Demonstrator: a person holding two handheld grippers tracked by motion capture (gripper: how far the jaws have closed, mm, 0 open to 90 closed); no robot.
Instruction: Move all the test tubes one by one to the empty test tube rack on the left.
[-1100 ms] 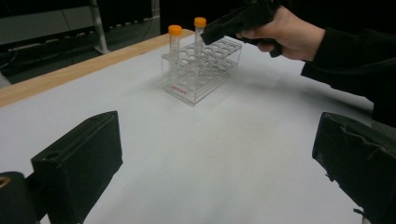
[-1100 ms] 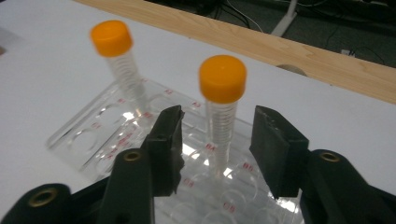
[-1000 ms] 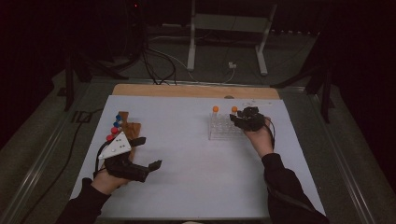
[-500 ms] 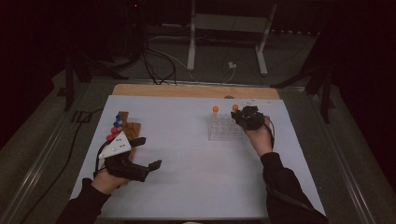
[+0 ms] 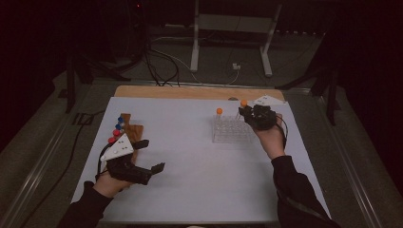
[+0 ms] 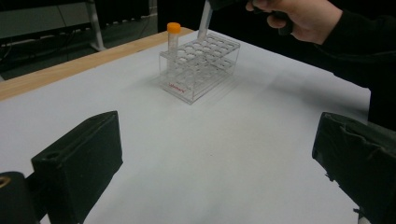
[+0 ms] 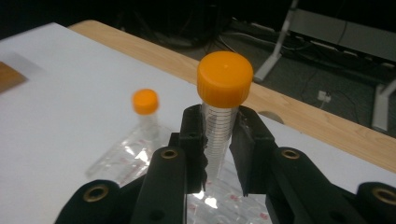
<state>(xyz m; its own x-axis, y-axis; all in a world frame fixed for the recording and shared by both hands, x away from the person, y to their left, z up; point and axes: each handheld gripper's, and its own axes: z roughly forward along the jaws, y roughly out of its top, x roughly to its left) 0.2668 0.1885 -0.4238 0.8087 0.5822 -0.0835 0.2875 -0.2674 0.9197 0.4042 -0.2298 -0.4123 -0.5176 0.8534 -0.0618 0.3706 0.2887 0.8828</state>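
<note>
R gripper (image 7: 219, 154) jaws clamped on orange-cap tube (image 7: 222, 112) over rack (image 5: 231, 129); L gripper (image 5: 151, 156) jaws apart, empty.

A white sheet (image 5: 190, 156) covers the table, leaving a wooden strip (image 5: 190, 91) bare along its far edge. At the sheet's left side a wooden holder (image 5: 131, 129) carries blue and red caps (image 5: 116, 132). On the dark floor beyond stand a white metal frame (image 5: 231, 28) and loose cables (image 5: 161, 61).
</note>
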